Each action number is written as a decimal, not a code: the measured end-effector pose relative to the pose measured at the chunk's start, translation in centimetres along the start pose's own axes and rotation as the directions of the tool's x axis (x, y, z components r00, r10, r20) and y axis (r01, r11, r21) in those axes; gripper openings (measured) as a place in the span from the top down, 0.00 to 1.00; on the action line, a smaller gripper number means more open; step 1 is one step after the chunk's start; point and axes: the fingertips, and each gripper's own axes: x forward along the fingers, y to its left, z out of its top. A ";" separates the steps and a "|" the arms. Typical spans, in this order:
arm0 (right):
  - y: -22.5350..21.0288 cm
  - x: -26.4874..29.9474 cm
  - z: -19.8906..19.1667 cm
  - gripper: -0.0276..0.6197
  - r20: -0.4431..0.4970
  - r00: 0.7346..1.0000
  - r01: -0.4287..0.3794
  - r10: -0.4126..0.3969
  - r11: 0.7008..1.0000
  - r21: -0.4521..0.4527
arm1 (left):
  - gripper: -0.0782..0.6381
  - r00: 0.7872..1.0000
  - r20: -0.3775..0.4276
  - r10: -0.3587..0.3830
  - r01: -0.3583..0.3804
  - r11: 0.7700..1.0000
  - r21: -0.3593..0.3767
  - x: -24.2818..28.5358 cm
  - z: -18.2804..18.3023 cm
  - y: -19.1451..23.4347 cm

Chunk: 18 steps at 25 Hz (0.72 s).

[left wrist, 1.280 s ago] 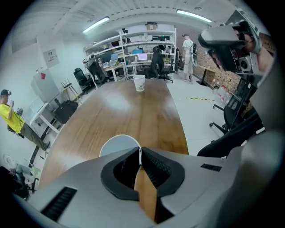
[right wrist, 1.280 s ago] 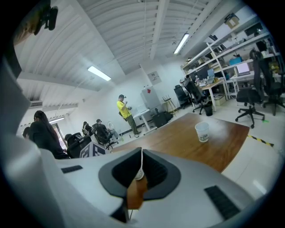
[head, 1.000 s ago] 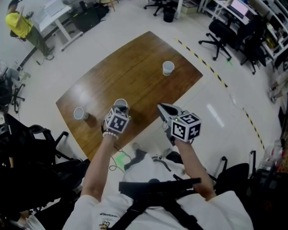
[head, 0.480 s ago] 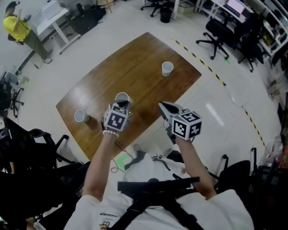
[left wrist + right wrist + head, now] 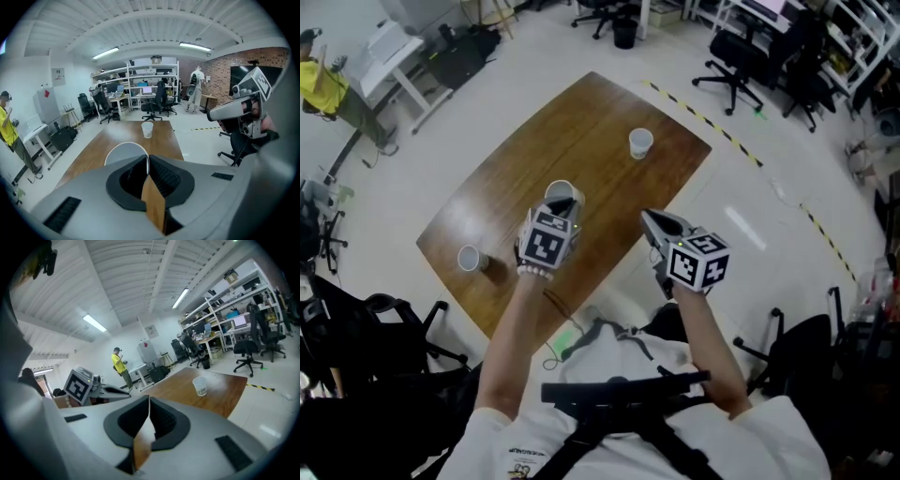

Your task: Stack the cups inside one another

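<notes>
Big open lab-cum-office workroom. Straight ahead of the left gripper (image 5: 148, 164): a long wooden table (image 5: 161, 140) on pale bare floor. Beyond it stand white shelving racks (image 5: 140, 75) loaded with boxes and gear, with lit monitors (image 5: 147, 89) on benches below and black swivel chairs (image 5: 154, 101) pulled up. Ahead and to that gripper's right: a brick wall (image 5: 220, 70) carrying a dark screen (image 5: 240, 77). Overhead, a ribbed white ceiling with strip lights (image 5: 105, 52). Ahead-left of the right gripper (image 5: 149, 401): a white desk (image 5: 136, 367), with a person in a yellow top (image 5: 119, 363) standing beside it. Ahead-right of it: black-and-yellow tape (image 5: 260, 387) on the floor.
</notes>
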 end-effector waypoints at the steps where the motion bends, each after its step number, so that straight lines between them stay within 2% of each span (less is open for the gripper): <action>1: -0.1 -0.1 -0.1 0.92 0.004 1.000 0.009 -0.009 1.000 0.005 | 0.87 1.000 0.004 -0.007 0.007 1.000 0.010 0.1 0.4 0.0; 11: -2.4 -1.8 -0.1 0.92 0.032 0.998 0.061 -0.062 0.997 0.040 | 0.87 0.997 0.058 -0.055 0.051 0.996 0.077 2.1 6.4 -1.5; 18: -5.8 -2.1 2.4 0.92 0.057 0.997 0.044 -0.047 0.998 0.042 | 0.87 0.996 0.078 -0.040 0.030 0.992 0.122 5.0 11.9 -2.1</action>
